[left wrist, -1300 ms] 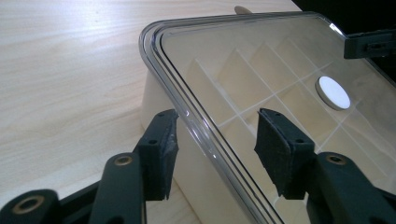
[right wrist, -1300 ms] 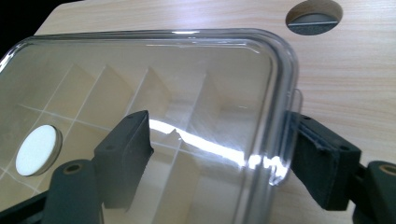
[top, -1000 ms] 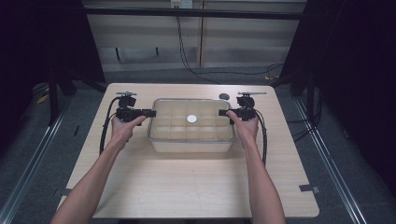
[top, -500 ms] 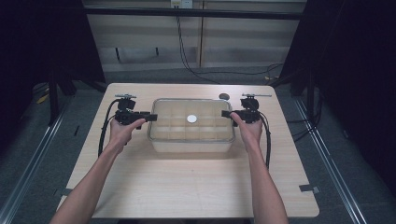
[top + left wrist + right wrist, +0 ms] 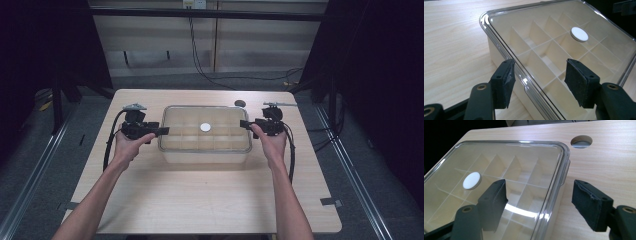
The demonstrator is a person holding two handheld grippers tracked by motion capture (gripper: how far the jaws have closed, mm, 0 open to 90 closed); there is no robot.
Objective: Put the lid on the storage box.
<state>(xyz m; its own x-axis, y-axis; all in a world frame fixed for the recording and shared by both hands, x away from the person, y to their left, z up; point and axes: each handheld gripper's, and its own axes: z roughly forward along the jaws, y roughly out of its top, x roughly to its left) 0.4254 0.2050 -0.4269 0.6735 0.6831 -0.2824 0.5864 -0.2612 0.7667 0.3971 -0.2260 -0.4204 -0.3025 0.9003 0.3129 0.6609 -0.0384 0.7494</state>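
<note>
A clear lidded organiser box [image 5: 205, 145] with cream dividers stands mid-table, a white disc [image 5: 205, 127] on its lid. My left gripper [image 5: 162, 131] is at the box's left end and my right gripper [image 5: 243, 123] at its right end. In the left gripper view the open left gripper [image 5: 539, 82] straddles the lid's rim [image 5: 506, 53] without the pads pressing; its jaws have just been opening. In the right gripper view the right gripper [image 5: 539, 202] also stands open astride the rim [image 5: 560, 177], its jaws having just opened a little further.
The box rests on a light wooden table [image 5: 200, 200] with a round cable hole [image 5: 240, 103] behind its right corner. Each gripper trails a black cable across the tabletop. Dark floor and metal rails surround the table.
The left jaws have spread from nearly shut to wide apart. Both hands have eased slightly away from the box ends. The box has not moved.
</note>
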